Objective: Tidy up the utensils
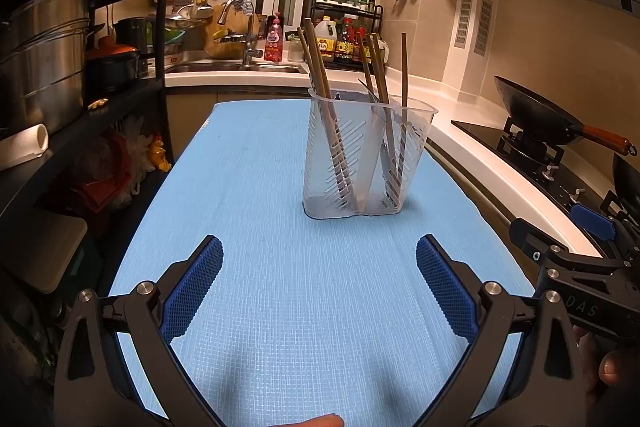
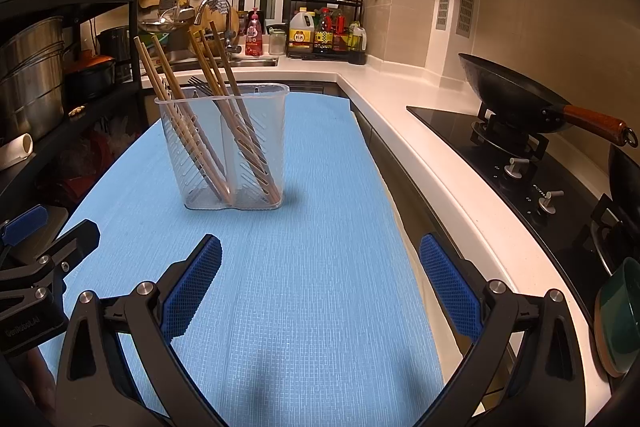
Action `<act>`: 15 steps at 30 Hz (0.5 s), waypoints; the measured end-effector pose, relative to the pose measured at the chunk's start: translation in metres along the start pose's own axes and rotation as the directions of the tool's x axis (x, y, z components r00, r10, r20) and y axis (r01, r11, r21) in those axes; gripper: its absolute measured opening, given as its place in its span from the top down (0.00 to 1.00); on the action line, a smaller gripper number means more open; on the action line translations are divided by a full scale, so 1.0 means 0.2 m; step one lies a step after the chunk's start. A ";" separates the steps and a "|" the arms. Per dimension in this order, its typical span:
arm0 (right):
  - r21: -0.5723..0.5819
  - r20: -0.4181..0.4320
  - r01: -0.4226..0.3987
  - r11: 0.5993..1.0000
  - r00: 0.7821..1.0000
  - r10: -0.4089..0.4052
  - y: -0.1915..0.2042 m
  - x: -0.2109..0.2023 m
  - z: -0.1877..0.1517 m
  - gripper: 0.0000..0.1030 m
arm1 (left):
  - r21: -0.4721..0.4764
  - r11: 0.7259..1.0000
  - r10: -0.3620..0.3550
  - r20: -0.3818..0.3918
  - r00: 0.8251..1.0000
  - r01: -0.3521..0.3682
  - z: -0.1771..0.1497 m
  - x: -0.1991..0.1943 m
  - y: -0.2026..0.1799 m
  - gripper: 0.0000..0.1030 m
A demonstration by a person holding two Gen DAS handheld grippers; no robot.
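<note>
**Both grippers hung empty over the mat, utensils already in the holder**

Nearest the cameras, the left gripper [image 1: 320,267] and the right gripper [image 2: 320,267] each had their blue-padded fingers spread wide with nothing between them, held above the blue mat [image 1: 260,187]. No loose utensil showed on the mat in either view.

Further out, the clear slotted holder [image 2: 224,155] stood upright on the mat, well apart from both grippers. It appeared divided into two compartments. Wooden chopsticks [image 2: 180,115] leaned in both sides, and a metal fork [image 2: 202,85] showed its tines above the rim among the chopsticks of one side; which compartment its handle sat in could not be told.

Judging from this, the sorting looked finished or nearly so. If the fork shared a side with chopsticks, moving it well would mean pinching it just under the tines, lifting straight up, and steadying the light holder with the other gripper so it did not tip.

Beyond lay the white counter [image 2: 400,99], a wok [image 2: 516,99] on the stove and the sink [image 1: 232,67].
</note>
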State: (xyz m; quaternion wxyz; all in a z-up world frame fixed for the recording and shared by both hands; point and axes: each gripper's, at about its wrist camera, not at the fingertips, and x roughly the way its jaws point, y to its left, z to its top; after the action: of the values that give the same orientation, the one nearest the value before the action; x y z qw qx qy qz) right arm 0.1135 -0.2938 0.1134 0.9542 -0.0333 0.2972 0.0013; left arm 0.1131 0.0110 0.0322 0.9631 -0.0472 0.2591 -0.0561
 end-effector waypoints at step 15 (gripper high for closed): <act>0.001 0.000 0.000 1.000 1.000 0.000 0.00 0.00 0.00 0.05 | 0.009 1.000 -0.008 0.009 1.000 0.008 0.02 -0.01 0.00 0.08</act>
State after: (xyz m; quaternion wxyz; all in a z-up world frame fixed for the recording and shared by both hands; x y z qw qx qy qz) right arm 0.1135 -0.2938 0.1134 0.9542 -0.0326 0.2974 0.0011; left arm 0.1128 0.0119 0.0362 0.9643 -0.0443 0.2541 -0.0607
